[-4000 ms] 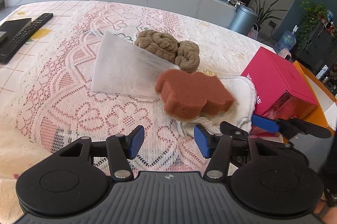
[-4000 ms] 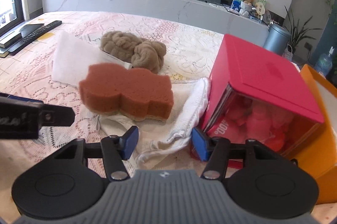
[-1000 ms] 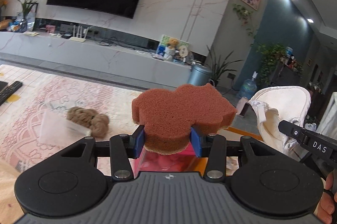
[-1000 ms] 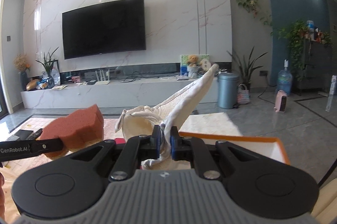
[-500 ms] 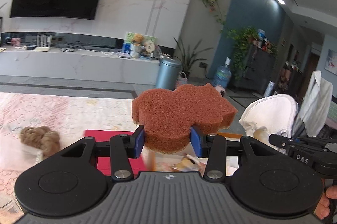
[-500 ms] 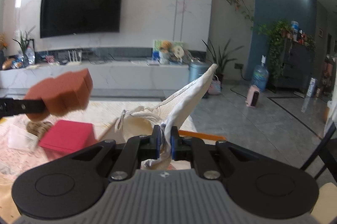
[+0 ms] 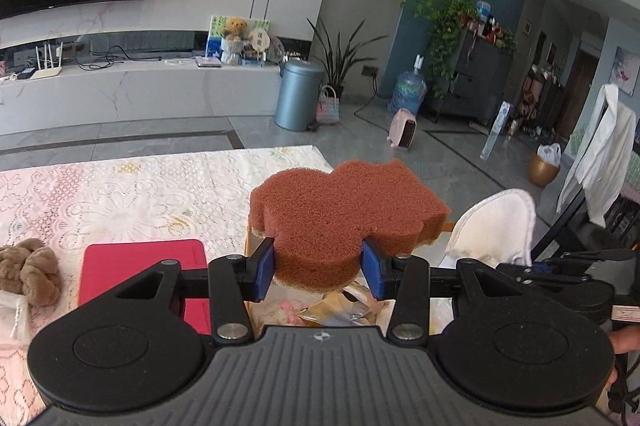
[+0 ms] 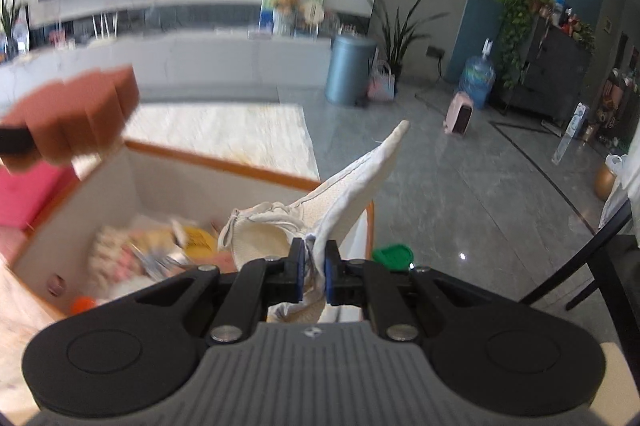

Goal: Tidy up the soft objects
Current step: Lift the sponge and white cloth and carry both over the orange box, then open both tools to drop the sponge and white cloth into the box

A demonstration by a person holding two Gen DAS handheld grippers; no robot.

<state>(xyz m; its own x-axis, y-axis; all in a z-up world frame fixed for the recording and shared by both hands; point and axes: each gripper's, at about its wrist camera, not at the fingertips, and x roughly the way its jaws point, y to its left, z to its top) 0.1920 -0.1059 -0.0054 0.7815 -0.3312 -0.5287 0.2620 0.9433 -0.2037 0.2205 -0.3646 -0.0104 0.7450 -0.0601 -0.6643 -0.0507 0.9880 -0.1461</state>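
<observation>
My left gripper [image 7: 319,271] is shut on a brown sponge [image 7: 344,218] and holds it in the air over the orange-rimmed box [image 8: 224,162]. The sponge also shows, blurred, in the right wrist view [image 8: 76,114]. My right gripper [image 8: 313,274] is shut on a white cloth [image 8: 344,182], held above the box's right side. The cloth shows in the left wrist view [image 7: 496,226] too. A brown fuzzy cloth [image 7: 28,270] lies on the lace tablecloth at the left.
A red box [image 7: 140,270] stands left of the orange-rimmed box, which holds several packets and wrappers [image 8: 152,250]. A white sheet [image 7: 12,310] lies at the far left. A green lid [image 8: 394,256] sits beyond the box. The table edge and grey floor lie past it.
Both grippers have swung right and tipped down, carrying the sponge and the cloth over the open box. Four seconds ago both were open and both objects lay on the table.
</observation>
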